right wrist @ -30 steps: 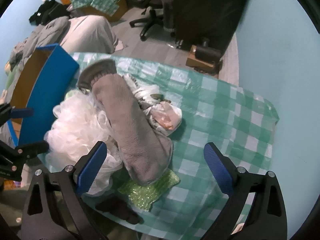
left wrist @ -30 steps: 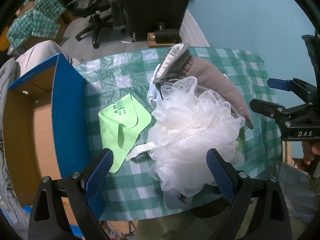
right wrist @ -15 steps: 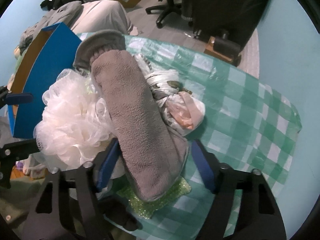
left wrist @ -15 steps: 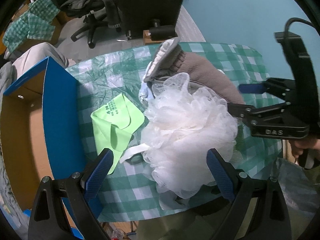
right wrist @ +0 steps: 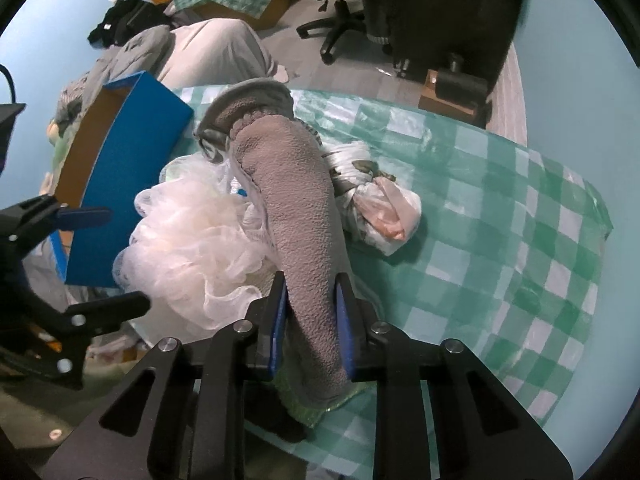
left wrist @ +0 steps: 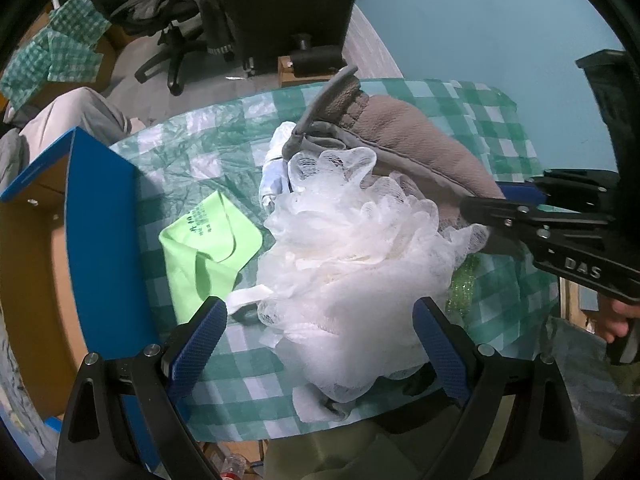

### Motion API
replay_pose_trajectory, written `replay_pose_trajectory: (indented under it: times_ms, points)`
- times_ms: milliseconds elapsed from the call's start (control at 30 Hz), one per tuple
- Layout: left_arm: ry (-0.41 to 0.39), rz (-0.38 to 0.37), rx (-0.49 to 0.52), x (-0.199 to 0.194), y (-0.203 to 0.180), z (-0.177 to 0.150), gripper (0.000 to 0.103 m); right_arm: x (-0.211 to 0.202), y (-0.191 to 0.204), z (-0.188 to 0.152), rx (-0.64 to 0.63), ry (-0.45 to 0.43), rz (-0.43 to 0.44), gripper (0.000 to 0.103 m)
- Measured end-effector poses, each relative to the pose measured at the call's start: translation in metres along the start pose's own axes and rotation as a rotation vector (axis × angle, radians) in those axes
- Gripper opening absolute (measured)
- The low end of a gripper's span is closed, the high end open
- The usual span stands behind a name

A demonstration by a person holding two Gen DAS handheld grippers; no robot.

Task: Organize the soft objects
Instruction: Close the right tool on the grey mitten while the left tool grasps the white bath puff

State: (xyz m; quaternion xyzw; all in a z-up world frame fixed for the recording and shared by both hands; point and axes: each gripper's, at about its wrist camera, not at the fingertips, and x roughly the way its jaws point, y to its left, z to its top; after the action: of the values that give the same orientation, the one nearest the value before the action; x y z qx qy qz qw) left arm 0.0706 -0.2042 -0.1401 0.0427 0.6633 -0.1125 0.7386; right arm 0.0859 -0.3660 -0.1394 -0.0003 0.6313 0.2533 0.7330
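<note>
Left wrist view: the left gripper (left wrist: 320, 336) hangs low over the near edge of the surface (left wrist: 492, 120), its jaws spread wide and holding nothing, much as they were 1 second ago. Between and just beyond them sits the white mesh bath pouf (left wrist: 352, 248), with a light green cloth (left wrist: 208, 240) lying flat to its left, close to the blue wall of the cardboard box (left wrist: 104, 232). What is new here is the right gripper (left wrist: 520, 216): 1 second ago it stood off at the right margin, and it has now come in so that its tips reach the toe end of the grey fleece slipper (left wrist: 404, 148) draped over the back of the pouf.

Right wrist view: the change is plainer. The right gripper (right wrist: 310, 320) was wide open 1 second ago, half closed 0.5 seconds ago, and its 2 blue pads (right wrist: 344, 320) now press on either side of the slipper (right wrist: 296, 200) near its toe. The slipper lies across the pile, its cuff pointing toward the box (right wrist: 128, 168), resting against the pouf (right wrist: 192, 248) on one side and a knotted plastic bag (right wrist: 380, 208) on the other. A glittery green pad (right wrist: 304, 400) peeks out beneath the toe.

By my reading, the grasp is made and the slipper is the first item to go; lifting it toward the box is likely next. The pouf's netting touches the slipper and may drag along with it.
</note>
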Motion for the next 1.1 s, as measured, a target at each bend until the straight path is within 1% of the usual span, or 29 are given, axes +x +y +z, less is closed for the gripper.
replay_pose_trajectory:
  times_ms: [100,167,233,300,333,367,433,467,500,567,700,833,900,967,1000,1067,1100]
  points:
    - [0.022,0.022,0.015,0.008,-0.007,0.003,0.095,-0.006,-0.004,-0.004,0.012,-0.012,0.007,0.021]
    - [0.041,0.019,0.021,0.013,-0.011,0.006,0.095,-0.011,-0.005,-0.01,0.025,-0.017,0.014,0.021]
    - [0.042,0.014,0.031,0.015,-0.016,0.006,0.095,-0.014,-0.008,-0.012,0.04,-0.021,0.02,0.021]
    - [0.05,0.026,0.051,0.02,-0.02,0.008,0.097,-0.013,-0.009,-0.013,0.047,-0.01,0.021,0.023]
    - [0.055,0.038,0.059,0.024,-0.022,0.008,0.098,-0.011,-0.012,-0.013,0.051,0.0,0.016,0.028]
    - [0.061,0.046,0.065,0.027,-0.024,0.009,0.098,-0.01,-0.012,-0.014,0.057,0.004,0.013,0.031]
    - [0.072,0.055,0.079,0.034,-0.029,0.01,0.098,-0.006,-0.017,-0.014,0.074,0.025,0.006,0.032]
    - [0.079,0.057,0.084,0.037,-0.031,0.011,0.098,-0.004,-0.019,-0.013,0.08,0.032,0.009,0.039]
    - [0.085,0.058,0.088,0.04,-0.032,0.011,0.098,-0.005,-0.021,-0.012,0.087,0.028,0.014,0.043]
    - [0.092,0.056,0.096,0.044,-0.035,0.012,0.1,-0.007,-0.023,-0.01,0.089,0.015,0.007,0.06]
    - [0.104,0.053,0.091,0.052,-0.037,0.013,0.102,-0.006,-0.024,-0.012,0.082,0.015,-0.006,0.061]
    - [0.117,0.015,0.068,0.059,-0.034,0.012,0.102,-0.003,-0.026,-0.012,0.092,0.023,-0.004,0.061]
    - [0.112,-0.021,0.055,0.061,-0.033,0.011,0.099,-0.002,-0.025,-0.013,0.097,0.026,0.0,0.061]
    - [0.103,-0.057,0.042,0.064,-0.032,0.008,0.085,0.0,-0.025,-0.014,0.1,0.029,0.001,0.061]
    - [0.1,-0.071,0.036,0.065,-0.031,0.007,0.083,0.0,-0.026,-0.014,0.102,0.032,0.001,0.061]
    - [0.088,-0.086,0.032,0.064,-0.031,0.005,0.072,0.0,-0.026,-0.016,0.105,0.032,0.0,0.062]
    - [0.081,-0.093,0.037,0.062,-0.03,0.004,0.069,0.001,-0.026,-0.016,0.106,0.033,-0.001,0.062]
